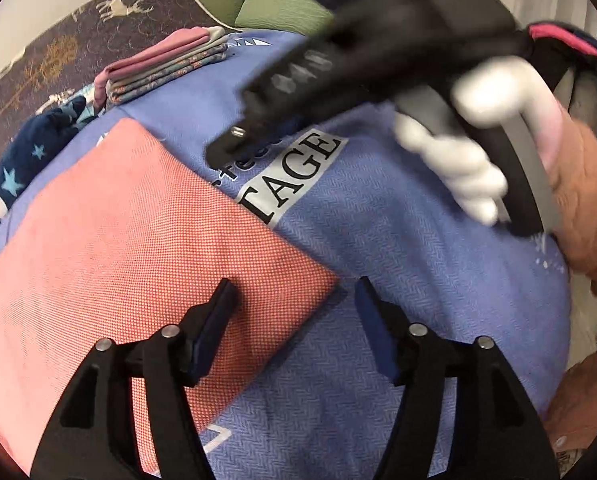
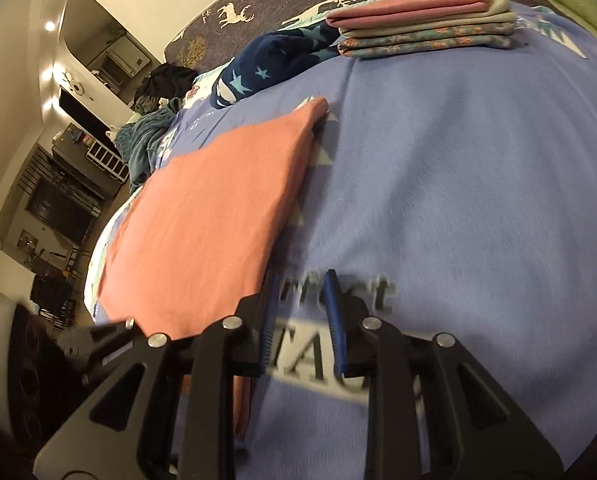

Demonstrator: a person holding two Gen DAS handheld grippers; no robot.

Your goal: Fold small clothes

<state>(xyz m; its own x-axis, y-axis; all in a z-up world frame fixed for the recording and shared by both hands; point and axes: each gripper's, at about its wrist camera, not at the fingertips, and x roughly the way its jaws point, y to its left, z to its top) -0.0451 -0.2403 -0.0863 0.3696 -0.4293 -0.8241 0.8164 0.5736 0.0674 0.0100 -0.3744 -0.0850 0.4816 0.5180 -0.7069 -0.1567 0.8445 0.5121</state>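
- Between the left gripper (image 1: 296, 300) jaws nothing is held; jaws are spread over the corner of the folded coral cloth (image 1: 138, 248).
- Right gripper (image 2: 302, 312) jaws are parted slightly, empty, beside the cloth edge.
- Cloth is laid flat on the blue blanket (image 2: 478, 200).
- Folded stack (image 2: 426, 20) is seen farther back.

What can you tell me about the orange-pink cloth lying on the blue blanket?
The orange-pink cloth is a flat piece of woven fabric with a fine dotted weave, with straight edges and no pattern. It lies smooth on the blue blanket, beside its printed letters. Its corner sits under the open left gripper, whose pads do not press it. In the right wrist view a doubled edge suggests it is folded.
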